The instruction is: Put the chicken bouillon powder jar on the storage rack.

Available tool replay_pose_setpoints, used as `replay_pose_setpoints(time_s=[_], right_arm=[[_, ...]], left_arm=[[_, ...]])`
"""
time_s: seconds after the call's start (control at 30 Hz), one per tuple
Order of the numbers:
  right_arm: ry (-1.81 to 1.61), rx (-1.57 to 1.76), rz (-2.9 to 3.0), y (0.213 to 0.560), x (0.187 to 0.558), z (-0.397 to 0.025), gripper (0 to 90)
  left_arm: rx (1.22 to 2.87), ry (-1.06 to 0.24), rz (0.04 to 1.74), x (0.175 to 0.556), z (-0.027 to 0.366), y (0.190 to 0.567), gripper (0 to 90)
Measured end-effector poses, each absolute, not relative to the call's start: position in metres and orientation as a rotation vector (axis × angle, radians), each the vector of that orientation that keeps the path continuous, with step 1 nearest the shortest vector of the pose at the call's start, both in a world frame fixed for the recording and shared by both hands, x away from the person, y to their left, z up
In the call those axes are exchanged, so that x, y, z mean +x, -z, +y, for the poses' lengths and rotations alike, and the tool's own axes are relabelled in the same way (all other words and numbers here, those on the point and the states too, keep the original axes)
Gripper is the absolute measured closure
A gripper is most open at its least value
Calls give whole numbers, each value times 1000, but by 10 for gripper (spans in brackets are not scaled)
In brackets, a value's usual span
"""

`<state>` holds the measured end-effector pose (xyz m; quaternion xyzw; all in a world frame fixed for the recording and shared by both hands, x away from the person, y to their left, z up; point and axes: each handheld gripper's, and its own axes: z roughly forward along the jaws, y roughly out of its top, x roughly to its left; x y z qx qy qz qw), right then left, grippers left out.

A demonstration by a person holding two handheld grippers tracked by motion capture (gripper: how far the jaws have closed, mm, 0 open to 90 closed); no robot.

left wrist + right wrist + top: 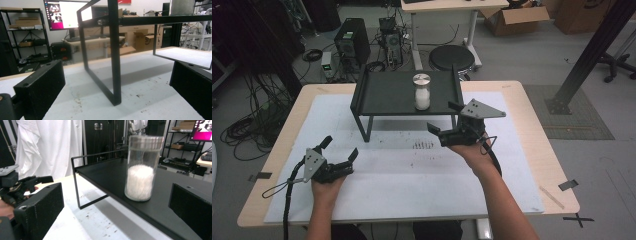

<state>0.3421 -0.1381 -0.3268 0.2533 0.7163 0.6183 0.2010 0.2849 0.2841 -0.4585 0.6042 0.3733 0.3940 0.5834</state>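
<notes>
Over on the left, the left gripper (339, 148) hovers low above the white paper sheet (377, 185) that covers the pale wooden table (276, 155), jaws spread wide, nothing between them. From the left gripper view its own camera looks straight at the thin leg frame of the black metal shelf stand (113, 75), with scuffs and dark specks on the paper under it.

Moving to the middle: the clear glass jar with a silver metal lid and white granules inside (422, 92) stands upright on the flat top of the stand, right of its centre and near the front edge.

On the right, the right gripper (446, 119) is lifted to shelf height, jaws wide and empty, just short of the jar (142, 167). Its camera has the jar framed between the 2 black pads.

The jar looks rigid, smooth and likely slippery, about half filled, so moderately weighty and low in balance; glass, so breakable if tipped off the shelf. Best hold, I'd say, is across the straight wall near mid-height, below the lid.

Beyond the table: grey floor, a round black stool (451, 57), computer towers and cables, cardboard boxes.
</notes>
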Motion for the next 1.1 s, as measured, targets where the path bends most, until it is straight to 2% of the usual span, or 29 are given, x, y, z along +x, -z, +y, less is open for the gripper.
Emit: replay_pose_setpoints(time_s=[0.67,1.1], right_arm=[[-1701,702,2052,392,329,-146,0],[-1719,725,2035,422,325,-146,0]], left_arm=[[1409,-917,871,285,284,459,4],[1409,-918,870,285,284,459,4]])
